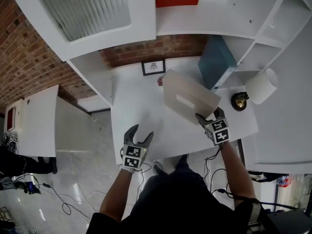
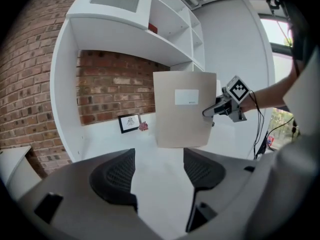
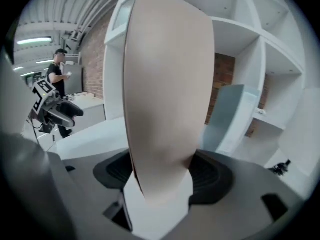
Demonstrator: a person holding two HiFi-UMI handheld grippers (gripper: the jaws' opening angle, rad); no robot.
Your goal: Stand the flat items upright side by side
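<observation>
Beige card, matte and smooth, makes up the flat folder (image 1: 187, 96) that the right gripper (image 1: 209, 117) holds by one edge. Its two dark ribbed pads are clamped on the folder's thickness, and the broad rectangular face rises from them over the right half of the white desk (image 1: 136, 106). A small pale rectangular label (image 1: 185, 102) sits on that face. From the left gripper view the folder stands nearly upright; whether its lower edge touches the desk I cannot tell.

A second flat item, a dull teal folder (image 1: 214, 62), stands at the desk's back right corner and tilts against the side of the white shelf unit (image 1: 273, 28). That makes two flat things, one beige in the claw and one teal against the shelving, and the two are near each other but apart.

The left gripper (image 1: 139, 134) hangs over the desk's front edge with its curved black pads spread wide and only bare desktop between them.

Behind it all runs rough red brick (image 1: 146, 50). Against it lean one small black-framed picture (image 1: 153, 67) and, just beside it, one tiny pink object (too small to name) (image 1: 159, 82). One lamp with a white cylindrical shade (image 1: 261, 86) stands at the desk's right end.
</observation>
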